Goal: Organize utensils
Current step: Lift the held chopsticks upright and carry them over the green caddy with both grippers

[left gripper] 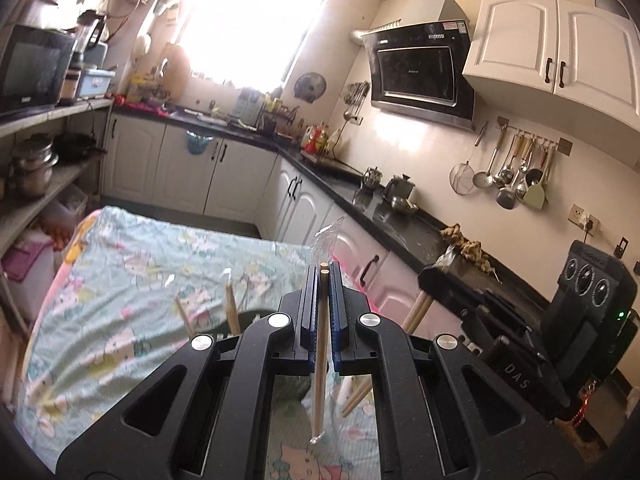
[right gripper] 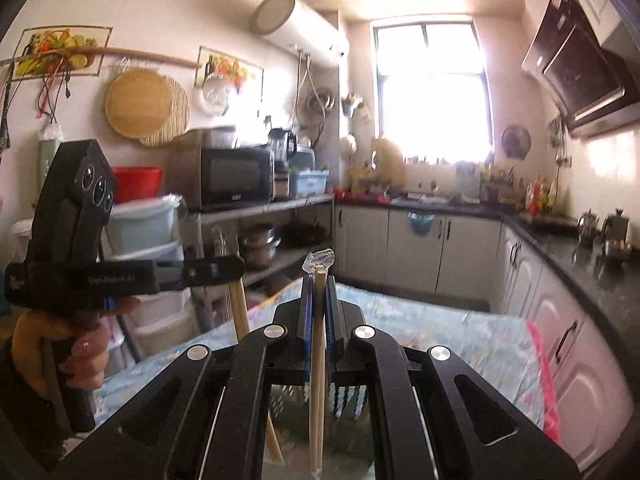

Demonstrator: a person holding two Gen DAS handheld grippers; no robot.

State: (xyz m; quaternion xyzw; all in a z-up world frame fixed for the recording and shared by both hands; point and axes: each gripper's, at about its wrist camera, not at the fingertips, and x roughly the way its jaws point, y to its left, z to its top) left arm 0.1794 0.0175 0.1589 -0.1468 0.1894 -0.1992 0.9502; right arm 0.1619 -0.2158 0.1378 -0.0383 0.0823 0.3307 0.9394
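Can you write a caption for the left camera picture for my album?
Left gripper shut on plastic-wrapped chopsticks above a flowery tablecloth in a sunny kitchen.

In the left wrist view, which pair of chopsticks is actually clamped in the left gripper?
The wrapped chopsticks standing upright between the left gripper pads, clear wrapper poking above. The loose chopsticks left of it stand free.

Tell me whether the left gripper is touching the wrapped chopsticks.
Touching. The left wrist view shows the left gripper shut with its blue pads pressed on both sides of the wrapped chopsticks.
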